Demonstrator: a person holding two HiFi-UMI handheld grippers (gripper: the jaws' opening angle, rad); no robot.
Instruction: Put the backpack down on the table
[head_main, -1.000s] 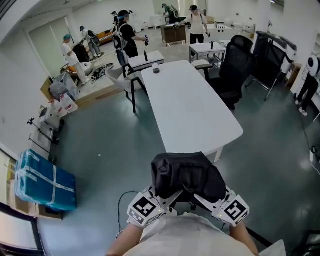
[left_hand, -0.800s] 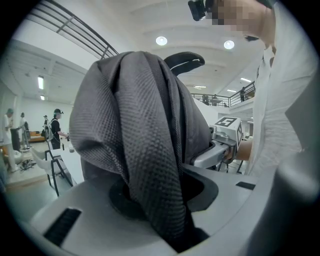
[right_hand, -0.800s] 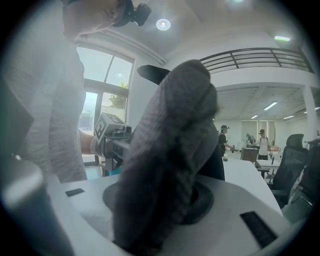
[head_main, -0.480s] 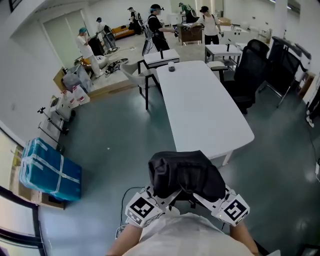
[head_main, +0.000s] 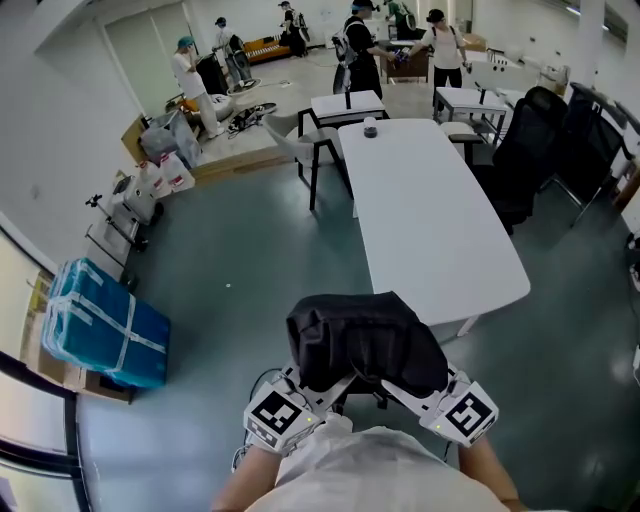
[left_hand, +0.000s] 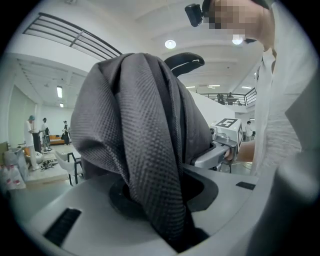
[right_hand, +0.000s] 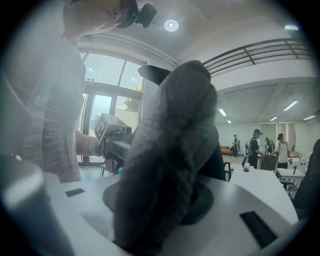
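Nearest the body, the left gripper (head_main: 318, 388) and right gripper (head_main: 408, 388) sit side by side close to the person's chest, marker cubes up. Both reach forward and tip slightly downward. Each gripper view shows dark woven fabric running down between the jaws, which are drawn in narrow and clamped on it, so both grippers are holding the backpack (head_main: 365, 338). The backpack is draped across the two grippers and carried in the air above the floor. It touches no surface. Against the frames of the last second, the grip and the backpack's place between the grippers are unchanged. The room, however, has slid across the head view: the table (head_main: 430, 230) now lies further to the right, and the blue case (head_main: 100, 335) on the floor at the left has shifted too. Assessment: the person has been walking and turning with the load, and the carry is still under way. The backpack is short of the table's near end and not yet over the top, so lowering has not begun. The table top is bare except for a small object (head_main: 370, 127) at its far end. Beyond it stand chairs and several people.
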